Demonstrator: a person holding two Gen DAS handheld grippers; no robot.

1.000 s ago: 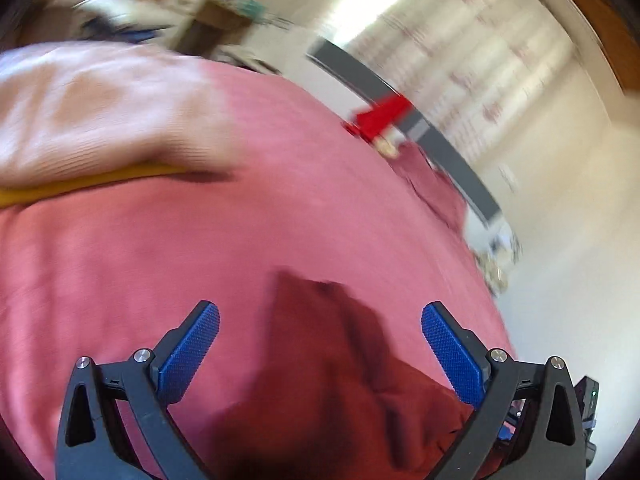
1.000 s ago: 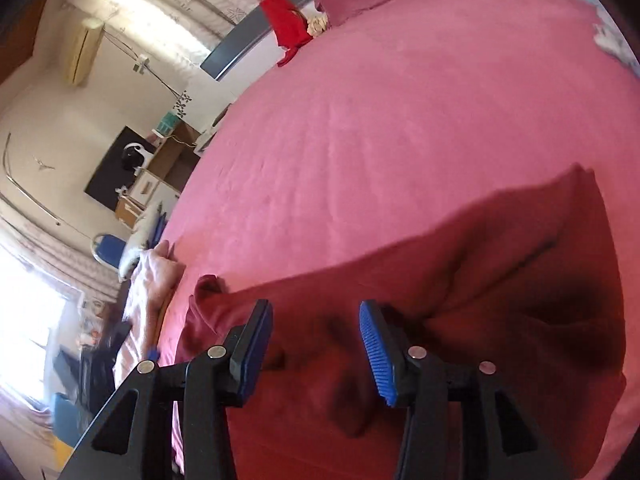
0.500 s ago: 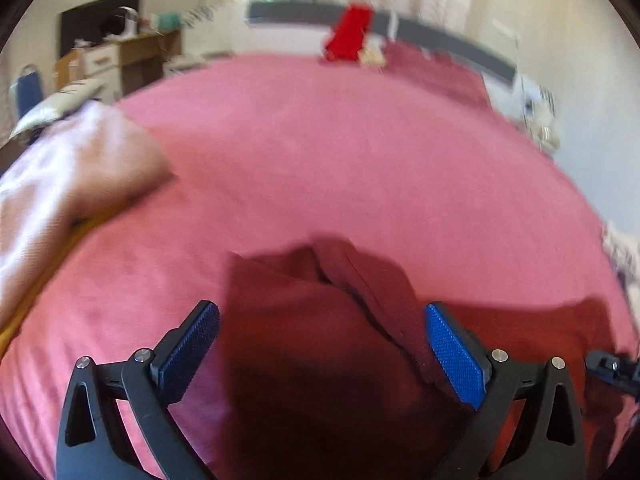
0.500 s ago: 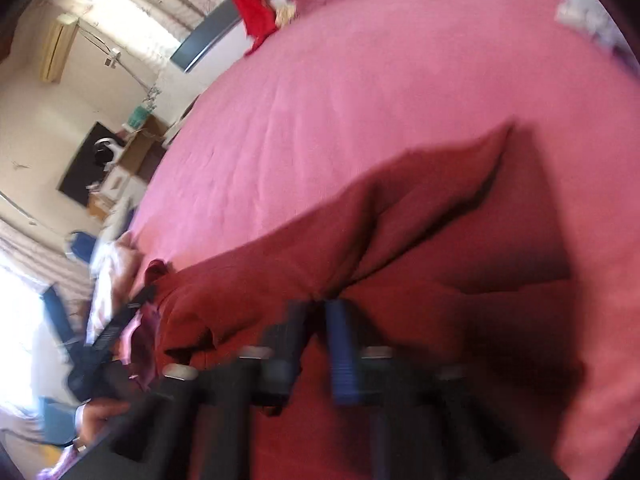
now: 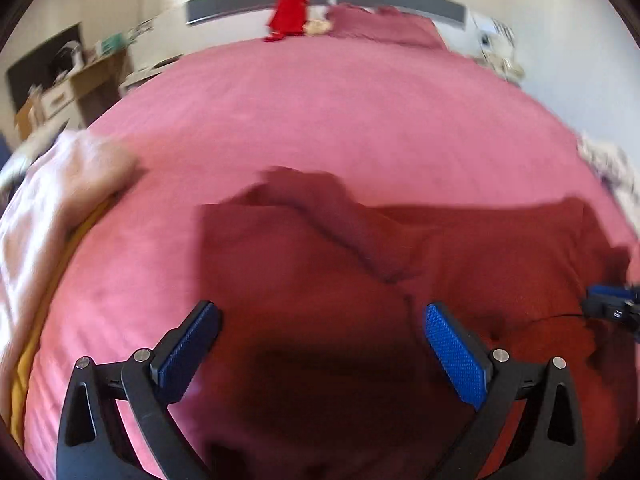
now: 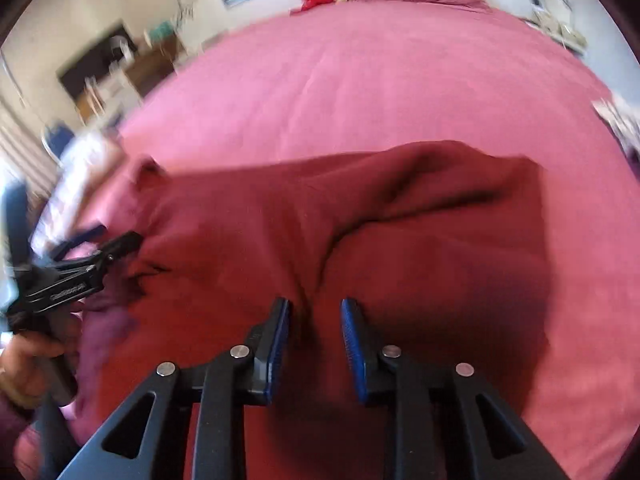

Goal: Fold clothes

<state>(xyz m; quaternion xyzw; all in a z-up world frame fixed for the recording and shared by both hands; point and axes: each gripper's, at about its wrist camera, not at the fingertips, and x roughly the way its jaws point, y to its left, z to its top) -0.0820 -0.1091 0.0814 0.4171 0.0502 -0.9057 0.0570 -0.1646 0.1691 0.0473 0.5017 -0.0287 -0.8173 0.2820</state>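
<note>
Dark-red knit garment (image 6: 360, 232) rumpled on pink bedspread (image 6: 360, 92); left gripper (image 5: 320, 344) spread wide, right gripper (image 6: 314, 344) part-open, both empty; shallow pinch risks grabbing bedspread.

The near part of the dark red garment (image 5: 320, 280) is hidden under the left gripper (image 5: 320, 344) and cut by the lower edge. The pink cloth (image 5: 48, 208) left of the garment is blurred, and the desk (image 6: 120, 76) behind it too.
</note>
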